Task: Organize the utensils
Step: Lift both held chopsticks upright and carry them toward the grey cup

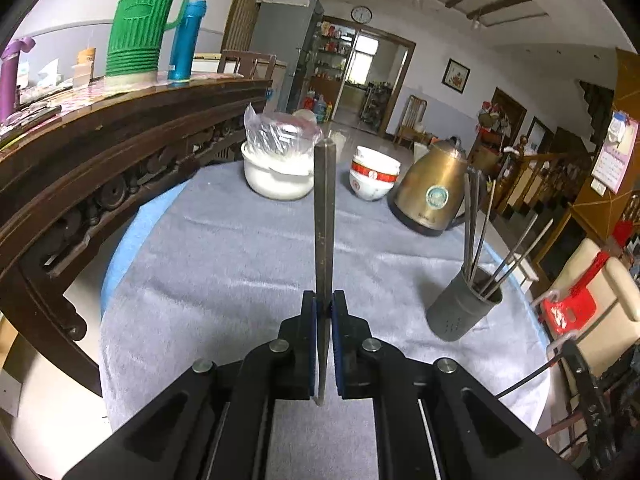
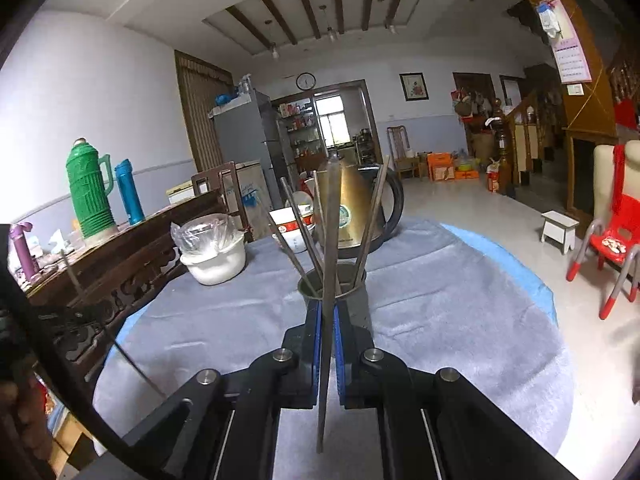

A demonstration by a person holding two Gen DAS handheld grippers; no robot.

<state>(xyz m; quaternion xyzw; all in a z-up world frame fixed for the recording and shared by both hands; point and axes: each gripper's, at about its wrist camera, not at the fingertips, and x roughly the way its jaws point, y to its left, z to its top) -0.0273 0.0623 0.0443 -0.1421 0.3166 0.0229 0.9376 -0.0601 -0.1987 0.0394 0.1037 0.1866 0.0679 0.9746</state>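
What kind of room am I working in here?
Likely a home's living and dining room: a table with bowls and a kettle, a fridge, and a kitchen doorway behind.

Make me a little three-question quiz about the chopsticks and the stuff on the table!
1. True or false: the left gripper is shut on a chopstick.
2. Where do the other chopsticks stand? A) in the dark holder cup B) in the white pot C) flat on the grey cloth
3. Fill in: behind the holder cup stands a brass-coloured ______.

Key
1. True. The right gripper is shut on a chopstick of its own too.
2. A
3. kettle
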